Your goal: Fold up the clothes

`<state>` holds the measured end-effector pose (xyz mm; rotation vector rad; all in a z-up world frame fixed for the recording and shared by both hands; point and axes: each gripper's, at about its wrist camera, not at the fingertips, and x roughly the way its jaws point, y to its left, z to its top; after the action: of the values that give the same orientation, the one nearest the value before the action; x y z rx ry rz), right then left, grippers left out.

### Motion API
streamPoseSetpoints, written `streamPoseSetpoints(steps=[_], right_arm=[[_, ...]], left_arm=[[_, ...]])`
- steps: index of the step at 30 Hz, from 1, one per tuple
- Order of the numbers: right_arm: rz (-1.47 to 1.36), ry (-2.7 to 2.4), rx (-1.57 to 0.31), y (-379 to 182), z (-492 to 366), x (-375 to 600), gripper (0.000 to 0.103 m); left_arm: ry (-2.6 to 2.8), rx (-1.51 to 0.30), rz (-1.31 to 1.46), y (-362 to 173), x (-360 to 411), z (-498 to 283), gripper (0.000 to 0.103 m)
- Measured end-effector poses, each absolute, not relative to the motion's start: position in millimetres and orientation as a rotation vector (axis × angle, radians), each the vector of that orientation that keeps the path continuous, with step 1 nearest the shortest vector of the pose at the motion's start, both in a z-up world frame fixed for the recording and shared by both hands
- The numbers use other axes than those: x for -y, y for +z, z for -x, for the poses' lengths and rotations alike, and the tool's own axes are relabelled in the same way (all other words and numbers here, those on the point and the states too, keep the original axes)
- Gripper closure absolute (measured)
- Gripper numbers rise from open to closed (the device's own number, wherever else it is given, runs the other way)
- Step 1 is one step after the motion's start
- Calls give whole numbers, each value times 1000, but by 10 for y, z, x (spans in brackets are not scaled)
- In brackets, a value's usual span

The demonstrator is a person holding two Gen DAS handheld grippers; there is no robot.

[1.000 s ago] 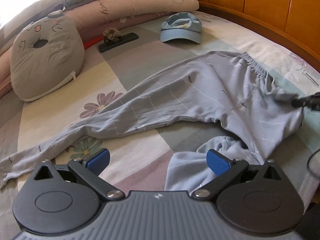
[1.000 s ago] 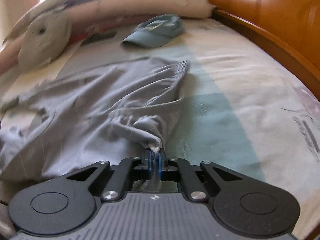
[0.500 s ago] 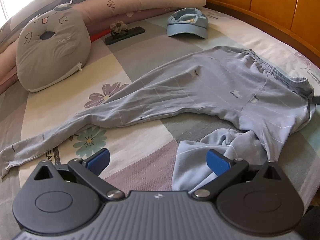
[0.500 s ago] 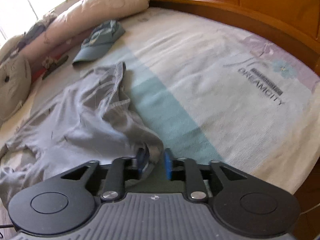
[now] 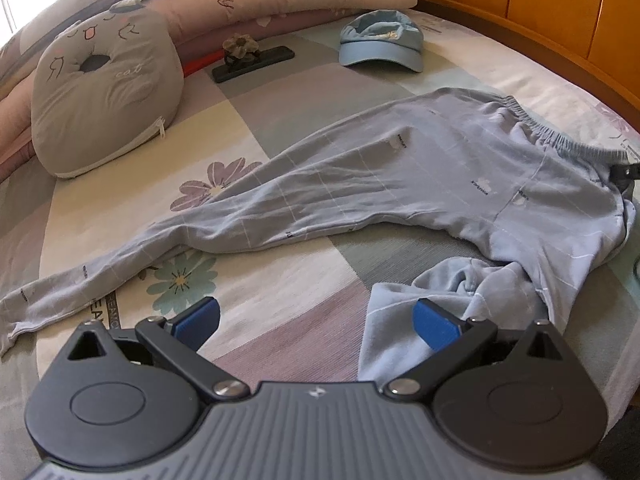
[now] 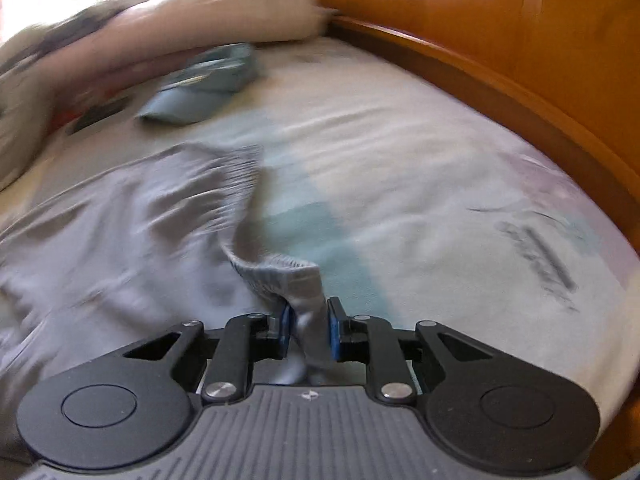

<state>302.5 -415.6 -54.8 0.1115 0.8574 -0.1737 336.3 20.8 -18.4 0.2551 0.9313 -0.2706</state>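
My right gripper pinches the trousers' waistband loosely and might drop it when pulling, while my left gripper gapes empty.

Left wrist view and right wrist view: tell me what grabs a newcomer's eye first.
A pair of light grey-blue cotton trousers sprawls across the patchwork floral bedsheet, one leg stretched out to the left, the other crumpled near the open left claw. The right claw has the elastic waistband between its pads. Behind lie a pale blue cap and a grey cat-face cushion.
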Motion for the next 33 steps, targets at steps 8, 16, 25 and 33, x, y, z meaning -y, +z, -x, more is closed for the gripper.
streamPoseSetpoints(steps=[8,16,25,33], right_arm=[[-169,-255,-833,-458,-2981,4280,69],[-96,-66,-759,-264,-3093,3885,68],[-56,-29,-872,-519,-4020,4205,81],[96,149,-931,-712,-4031,3851,80]], left_arm=[[-292,-932,-255,-204,-170,-3419,1],[-303,-935,-273,-206,-126,-3391,1],[-253,-967,-278,-215,-84,-3370,1],[-254,-991,-316,-243,44,-3476,1]])
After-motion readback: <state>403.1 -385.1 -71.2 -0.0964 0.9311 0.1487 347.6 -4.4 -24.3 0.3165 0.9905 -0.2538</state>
